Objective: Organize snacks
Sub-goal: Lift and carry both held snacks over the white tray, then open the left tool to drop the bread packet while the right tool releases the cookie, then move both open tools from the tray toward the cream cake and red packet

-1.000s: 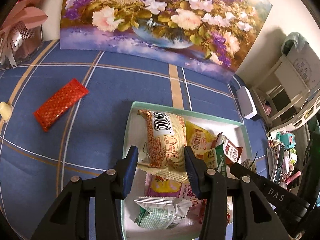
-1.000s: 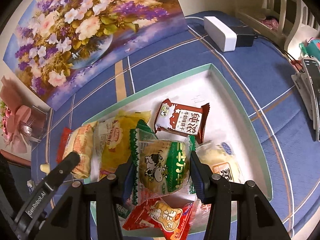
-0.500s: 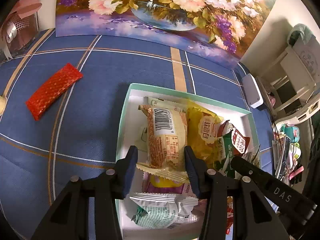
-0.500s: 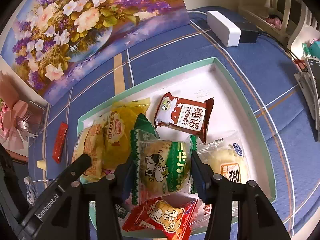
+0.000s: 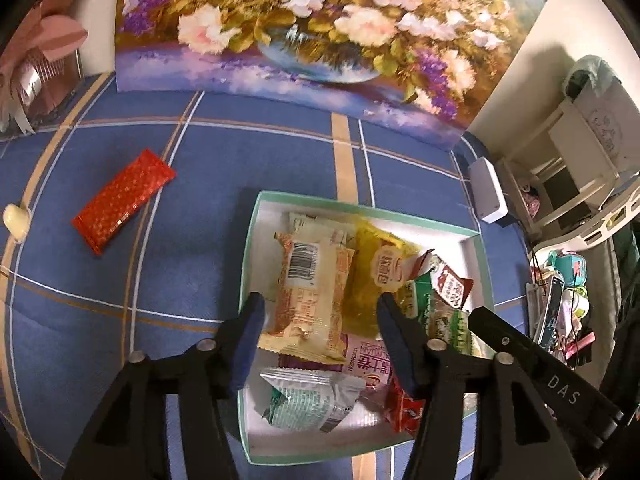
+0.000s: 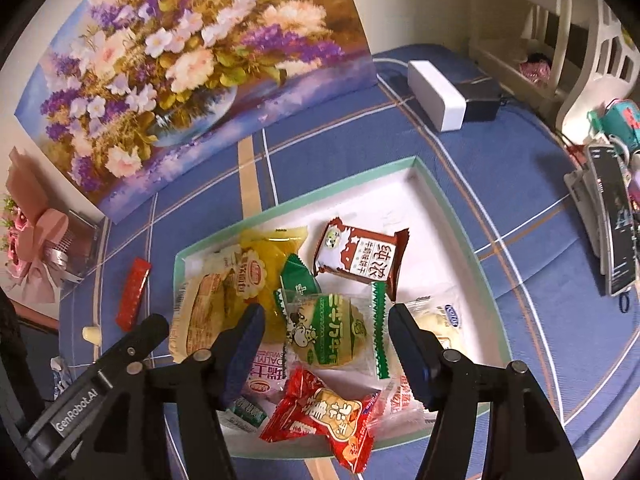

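looking down through the left wrist view: left gripper (image 5: 320, 322) poised over the near-left part of the mint-rimmed box (image 5: 248, 240), jaws spreading, pads clear on both sides of the beige barcode packet (image 5: 310, 280), pinching nothing. packet lying in the box atop a pink wrapper (image 5: 366, 360), beside a yellow pouch (image 5: 378, 276). green-and-silver sachet (image 5: 304, 400) at the near end, corner of a red packet beside it. red bar (image 5: 122, 200) out on the blue checked bench (image 5: 180, 280), well apart from the box, and a small cream piece (image 5: 16, 220) farther left. judging from that, mostly gathered, with at least the bar left to bring in.

switching to the right wrist view: right gripper (image 6: 324, 338) hovering over the box's near middle, jaws likewise spreading, green cow-print packet (image 6: 332, 332) lying between them but untouched by either pad. brown-and-white packet (image 6: 362, 258) alone toward the far side, clear pastry pack (image 6: 436, 320) at right, red cartoon packet (image 6: 324, 416) nearest, partly over the rim. far right corner of the box bare white. snacks heaped rather than lined up, so some tidying possibly left too.
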Demonstrator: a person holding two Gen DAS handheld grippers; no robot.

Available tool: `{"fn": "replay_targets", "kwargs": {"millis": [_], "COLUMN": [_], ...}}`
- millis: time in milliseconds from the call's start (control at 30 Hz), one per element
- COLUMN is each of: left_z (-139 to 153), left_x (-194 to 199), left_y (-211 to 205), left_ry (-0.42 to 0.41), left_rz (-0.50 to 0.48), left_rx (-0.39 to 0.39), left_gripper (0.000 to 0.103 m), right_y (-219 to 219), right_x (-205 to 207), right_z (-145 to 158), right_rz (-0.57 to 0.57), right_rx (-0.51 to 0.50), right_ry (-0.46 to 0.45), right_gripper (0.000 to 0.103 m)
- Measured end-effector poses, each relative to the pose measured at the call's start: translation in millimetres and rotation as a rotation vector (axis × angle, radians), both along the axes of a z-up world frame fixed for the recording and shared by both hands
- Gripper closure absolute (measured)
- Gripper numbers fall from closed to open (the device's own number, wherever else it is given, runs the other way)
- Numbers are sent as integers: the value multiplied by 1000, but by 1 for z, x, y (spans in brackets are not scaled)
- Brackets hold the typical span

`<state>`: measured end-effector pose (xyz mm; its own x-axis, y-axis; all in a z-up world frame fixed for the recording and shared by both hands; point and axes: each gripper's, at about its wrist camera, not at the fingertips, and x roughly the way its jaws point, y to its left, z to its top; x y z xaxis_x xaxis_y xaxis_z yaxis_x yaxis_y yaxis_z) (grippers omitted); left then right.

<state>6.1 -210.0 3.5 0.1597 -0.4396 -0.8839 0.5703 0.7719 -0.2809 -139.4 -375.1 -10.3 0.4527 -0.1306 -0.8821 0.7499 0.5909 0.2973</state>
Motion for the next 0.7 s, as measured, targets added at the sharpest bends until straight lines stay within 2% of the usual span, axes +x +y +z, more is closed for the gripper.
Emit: {"fn": "replay_targets", "kwargs": {"millis": [100, 400, 467, 633, 667, 700], "left_z": [10, 20, 22, 26, 27, 28], "left_x": [-2, 14, 20, 26, 28, 29], "left_y": [2, 25, 33, 47, 49, 52], "left_ry": [-18, -63, -70, -101, -117, -134], "left_rz": [7, 104, 127, 165, 168, 174], "left_rx": [1, 76, 86, 111, 123, 136], "left_gripper": [42, 38, 33, 32, 31, 21], "right_y": [3, 8, 10, 17, 20, 23], "right_x": [-3, -9, -9, -2, 1, 5], "right_z": [9, 28, 30, 32, 32, 32], "right_rz": [3, 4, 4, 16, 23, 32], "right_rx": [-17, -46, -52, -63, -64, -65], "right_ry": [-1, -11, -9, 1, 3, 5], "right_gripper": [35, 35, 35, 29, 29, 29]}}
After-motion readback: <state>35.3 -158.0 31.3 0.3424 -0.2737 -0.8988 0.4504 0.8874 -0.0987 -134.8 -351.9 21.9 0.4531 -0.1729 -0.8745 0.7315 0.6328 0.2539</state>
